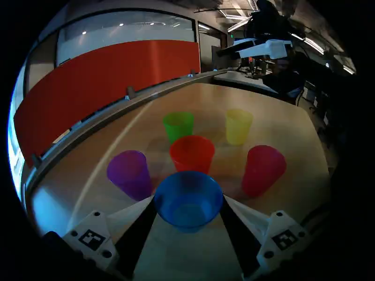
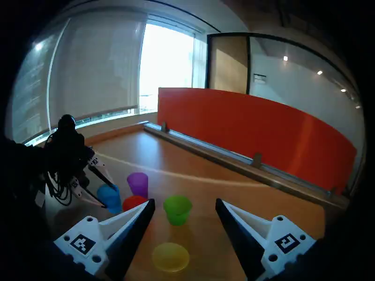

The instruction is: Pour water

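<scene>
The left tongs (image 1: 188, 198) pinch the blue cup (image 1: 188, 208) just before the red cup (image 1: 192, 152). Too hard a squeeze may buckle it, spilling onto the table (image 1: 281, 119). The right tongs (image 2: 184, 201) hang spread, empty.

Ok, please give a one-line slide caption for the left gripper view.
Left gripper holds a blue cup; red, purple, green, yellow and pink cups stand beyond on the wooden table.
</scene>
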A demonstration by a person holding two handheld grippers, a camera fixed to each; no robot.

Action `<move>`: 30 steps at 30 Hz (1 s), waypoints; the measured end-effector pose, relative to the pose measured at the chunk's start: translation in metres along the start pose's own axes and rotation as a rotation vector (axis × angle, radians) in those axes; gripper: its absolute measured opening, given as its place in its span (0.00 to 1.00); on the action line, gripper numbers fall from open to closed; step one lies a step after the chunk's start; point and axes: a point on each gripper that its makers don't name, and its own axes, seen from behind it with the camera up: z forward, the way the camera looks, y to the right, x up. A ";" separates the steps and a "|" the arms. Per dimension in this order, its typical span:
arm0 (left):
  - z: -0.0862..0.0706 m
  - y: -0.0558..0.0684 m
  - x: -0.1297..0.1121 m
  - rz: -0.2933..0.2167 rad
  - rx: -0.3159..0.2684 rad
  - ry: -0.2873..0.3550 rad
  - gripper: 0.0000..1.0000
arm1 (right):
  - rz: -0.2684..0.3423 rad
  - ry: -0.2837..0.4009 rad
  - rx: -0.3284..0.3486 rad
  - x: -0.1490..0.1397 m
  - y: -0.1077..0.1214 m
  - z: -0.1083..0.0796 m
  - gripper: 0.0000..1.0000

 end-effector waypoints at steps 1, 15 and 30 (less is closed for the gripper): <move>-0.002 -0.001 0.002 -0.004 0.003 0.005 0.87 | -0.002 -0.006 0.003 -0.001 0.000 0.002 1.00; -0.027 -0.008 0.030 -0.023 0.045 0.092 0.87 | -0.035 -0.123 0.066 -0.019 -0.005 0.040 1.00; -0.051 -0.022 0.056 -0.070 0.090 0.207 0.87 | -0.110 -0.292 0.134 -0.057 -0.016 0.081 1.00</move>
